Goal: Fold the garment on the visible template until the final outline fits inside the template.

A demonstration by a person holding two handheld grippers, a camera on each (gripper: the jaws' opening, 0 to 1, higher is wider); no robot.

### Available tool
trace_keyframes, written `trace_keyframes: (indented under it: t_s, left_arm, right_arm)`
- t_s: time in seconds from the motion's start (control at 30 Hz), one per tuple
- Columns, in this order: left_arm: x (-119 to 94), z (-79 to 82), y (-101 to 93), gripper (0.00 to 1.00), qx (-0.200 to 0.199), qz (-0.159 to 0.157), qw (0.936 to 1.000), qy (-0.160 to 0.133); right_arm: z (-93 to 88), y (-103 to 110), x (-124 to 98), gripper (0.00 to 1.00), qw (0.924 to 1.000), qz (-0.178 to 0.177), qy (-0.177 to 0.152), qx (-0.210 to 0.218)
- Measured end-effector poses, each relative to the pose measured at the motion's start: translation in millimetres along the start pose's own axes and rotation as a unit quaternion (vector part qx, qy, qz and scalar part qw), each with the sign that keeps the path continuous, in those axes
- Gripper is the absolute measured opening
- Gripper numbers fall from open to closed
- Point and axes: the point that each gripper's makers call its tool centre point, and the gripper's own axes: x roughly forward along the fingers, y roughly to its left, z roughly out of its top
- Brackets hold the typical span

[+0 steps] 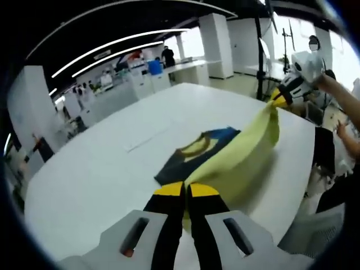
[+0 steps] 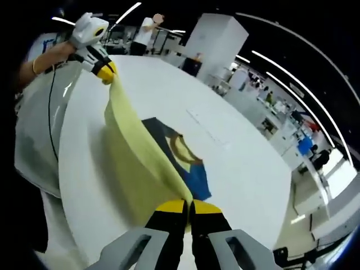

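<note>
Left gripper view shows our left gripper (image 1: 186, 190) with its yellow-tipped jaws pinched together on one end of the yellow garment (image 1: 242, 157). The cloth stretches, lifted, to our right gripper (image 1: 279, 99), which clamps the far end. Right gripper view shows the right gripper (image 2: 188, 207) closed on the fabric too, with the left gripper (image 2: 107, 72) at the other end. The rest of the garment, dark with a blue patch, lies on the white table (image 2: 236, 163).
</note>
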Motion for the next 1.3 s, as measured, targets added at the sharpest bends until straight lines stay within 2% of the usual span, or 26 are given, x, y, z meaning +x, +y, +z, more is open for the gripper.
trace_keyframes:
  t_s: [0.27, 0.37, 0.5, 0.63, 0.9, 0.97, 1.07, 1.3]
  left_arm:
    - [11.8, 21.0, 20.8, 0.00, -0.003, 0.021, 0.9994, -0.026]
    - [17.5, 25.7, 27.0, 0.00, -0.009, 0.027, 0.9991, -0.032]
    - [26.3, 34.6, 34.1, 0.00, -0.031, 0.034, 0.9978, -0.048]
    - [39.5, 36.2, 41.1, 0.00, -0.037, 0.042, 0.9972, -0.050]
    - [78.8, 26.1, 58.2, 0.00, -0.045, 0.051, 0.9972, -0.030]
    - [90.4, 21.7, 62.2, 0.00, -0.046, 0.048, 0.9975, -0.021]
    - [103.8, 14.7, 65.1, 0.00, -0.073, 0.041, 0.9964, -0.016]
    - [136.1, -1.2, 69.8, 0.00, -0.060, 0.033, 0.9976, 0.010]
  right_arm:
    - [16.6, -26.6, 11.2, 0.00, 0.9993, -0.030, -0.022, -0.003]
    - [20.8, -36.6, 17.9, 0.00, 0.9989, -0.035, -0.031, 0.009]
    - [22.5, -49.5, 27.7, 0.00, 0.9980, -0.051, -0.033, 0.020]
    - [21.6, -56.0, 38.0, 0.00, 0.9972, -0.060, -0.032, 0.032]
    - [14.4, -66.0, 70.1, 0.00, 0.9958, -0.073, -0.018, 0.052]
    - [11.2, -68.2, 80.6, 0.00, 0.9931, -0.070, -0.021, 0.092]
    - [2.0, -71.9, 97.4, 0.00, 0.9925, -0.063, -0.011, 0.104]
    - [-12.7, -72.0, 130.5, 0.00, 0.9899, -0.054, 0.010, 0.131]
